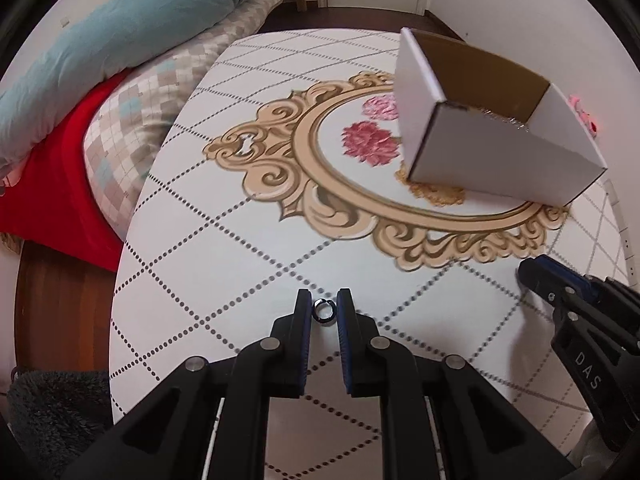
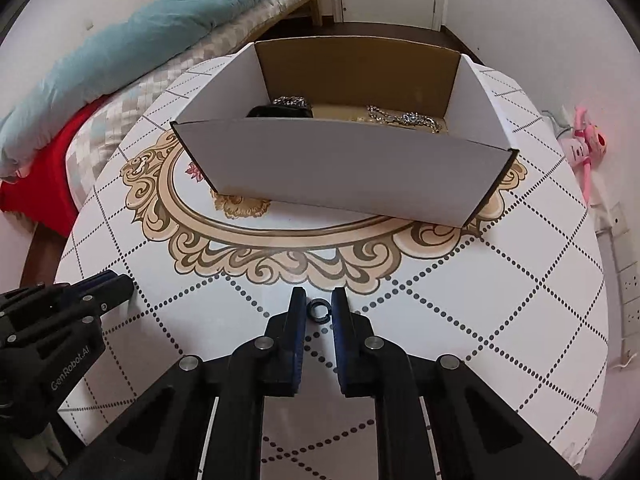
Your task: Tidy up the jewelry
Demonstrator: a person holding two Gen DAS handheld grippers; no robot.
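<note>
1 white cardboard box (image 2: 344,168) stands open-topped on the round patterned table (image 2: 500,320), over the gold oval ornament printed at its middle, and serves as the landmark here. Inside it lie at least 2 silvery chain pieces (image 2: 404,118) toward its right half and 1 dark band-like item (image 2: 280,111) with another silvery piece behind it at its left. In front of the box, 2 grippers point down at the tabletop. The left gripper (image 1: 324,308), nearer the box's left corner, has its jaws closed on 1 shiny silver ring (image 1: 324,311). The right gripper (image 2: 319,306), in front of the box's long wall, has 1 dark ring (image 2: 319,306) pinched between its pads. Left of the box lies bedding: 1 teal quilt (image 2: 160,28), 1 checked blanket, 1 red cloth.
</note>
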